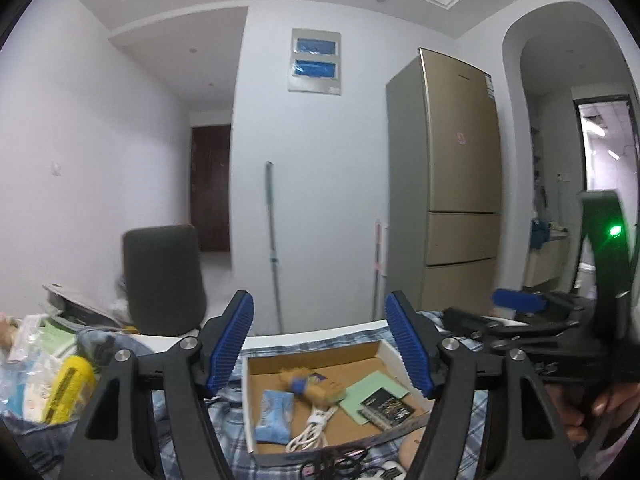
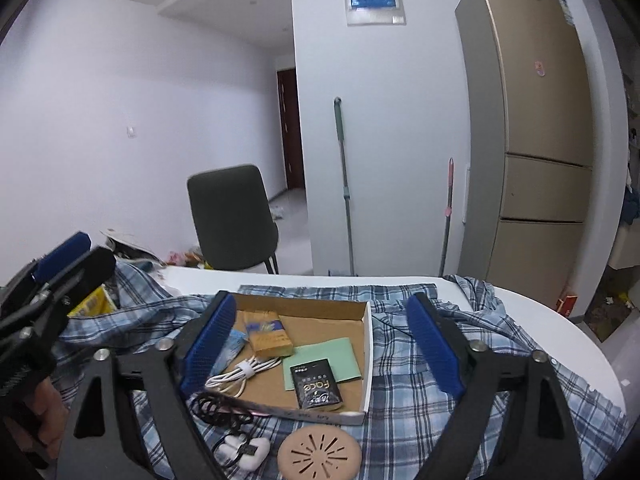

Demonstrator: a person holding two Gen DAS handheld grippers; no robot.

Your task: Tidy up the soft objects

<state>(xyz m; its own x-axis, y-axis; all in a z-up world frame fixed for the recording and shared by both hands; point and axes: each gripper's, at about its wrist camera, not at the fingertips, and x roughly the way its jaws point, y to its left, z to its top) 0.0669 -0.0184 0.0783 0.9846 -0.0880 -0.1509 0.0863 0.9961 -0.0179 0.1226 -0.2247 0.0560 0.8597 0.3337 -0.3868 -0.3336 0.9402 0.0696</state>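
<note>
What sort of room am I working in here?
Most likely a home dining area by a kitchen: a tall gold fridge, a dark chair, and a white table under a plaid cloth.

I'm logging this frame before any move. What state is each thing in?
Left gripper: jaws open, holding nothing.
Right gripper: jaws open, holding nothing.
Cardboard tray: lidless, lying on the plaid cloth.
Plaid cloth: spread, rumpled over the table.
White cable: coiled, banded, inside the tray.
Black sachet: flat, partly on the green paper.
Fridge: doors shut.
</note>
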